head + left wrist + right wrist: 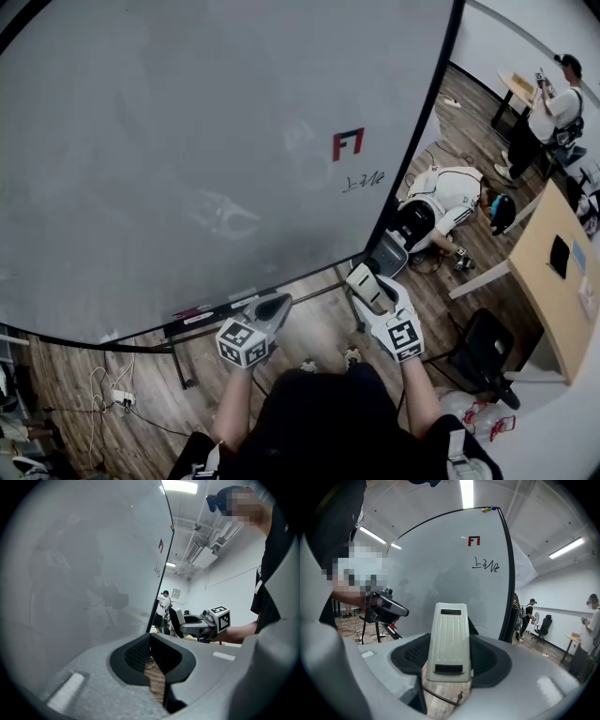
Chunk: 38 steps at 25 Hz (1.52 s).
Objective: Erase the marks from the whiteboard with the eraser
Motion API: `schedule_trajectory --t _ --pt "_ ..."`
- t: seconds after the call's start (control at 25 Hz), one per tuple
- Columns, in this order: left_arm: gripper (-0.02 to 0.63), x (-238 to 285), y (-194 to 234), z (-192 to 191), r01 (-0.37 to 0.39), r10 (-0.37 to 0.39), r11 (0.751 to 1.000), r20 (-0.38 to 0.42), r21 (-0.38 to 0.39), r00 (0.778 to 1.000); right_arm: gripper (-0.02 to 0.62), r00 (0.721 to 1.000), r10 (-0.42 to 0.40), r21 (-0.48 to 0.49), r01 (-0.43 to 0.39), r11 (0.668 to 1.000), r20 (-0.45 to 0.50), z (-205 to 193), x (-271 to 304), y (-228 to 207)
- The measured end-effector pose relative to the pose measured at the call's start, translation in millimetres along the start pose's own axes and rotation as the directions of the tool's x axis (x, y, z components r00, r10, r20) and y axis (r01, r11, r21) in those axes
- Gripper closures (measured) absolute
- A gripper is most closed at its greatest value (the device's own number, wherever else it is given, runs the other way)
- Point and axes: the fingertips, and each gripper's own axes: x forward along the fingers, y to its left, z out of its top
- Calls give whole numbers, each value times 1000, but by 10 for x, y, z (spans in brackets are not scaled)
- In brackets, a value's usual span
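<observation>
The big whiteboard fills the head view and carries a red mark with a black scribble under it, near its right edge. Both marks show again in the right gripper view, the red mark above the scribble. My right gripper is shut on a cream eraser, held below the board's lower right corner and apart from it; the eraser points up toward the board. Left of it, my left gripper is shut with nothing between its jaws.
A marker tray runs along the board's bottom edge, above the stand's legs. A person crouches on the wooden floor right of the board; another stands further back. A wooden table, black chair and floor cables lie around.
</observation>
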Motion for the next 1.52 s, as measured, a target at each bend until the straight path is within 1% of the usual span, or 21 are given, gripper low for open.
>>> schedule_trajectory --t 0.12,0.24,0.56,0.68,0.76,0.92,1.08,1.28,1.52 --pt "595 73 -19 38 -39 39 999 18 -13 999 337 999 33 -26 -33 999 5 35 40 -156" --pt "595 165 -56 68 -73 73 997 30 -22 997 337 999 44 -68 -42 997 32 150 81 -390" --pt "595 257 -119 107 -163 165 986 50 -35 985 337 991 53 -224 -26 974 119 618 168 -965" --pt "595 242 -116 137 -191 196 979 77 -68 977 337 985 63 -255 -21 967 157 813 201 -1125" --pt "595 244 -94 160 -210 219 973 97 -90 971 337 979 69 -280 -13 960 191 946 235 -1221" --pt "595 269 -71 173 -249 258 964 103 -96 961 337 960 72 -326 21 945 271 1263 253 -1384" --pt "595 279 -55 191 -273 284 956 110 -105 953 337 947 76 -381 52 923 313 1514 239 -1476" --pt "595 333 -29 206 -282 294 953 116 -108 949 337 936 80 -433 82 898 343 1708 226 -1533" --pt "595 376 -12 236 -284 296 953 119 -103 948 337 936 67 -434 97 896 347 1779 285 -1556"
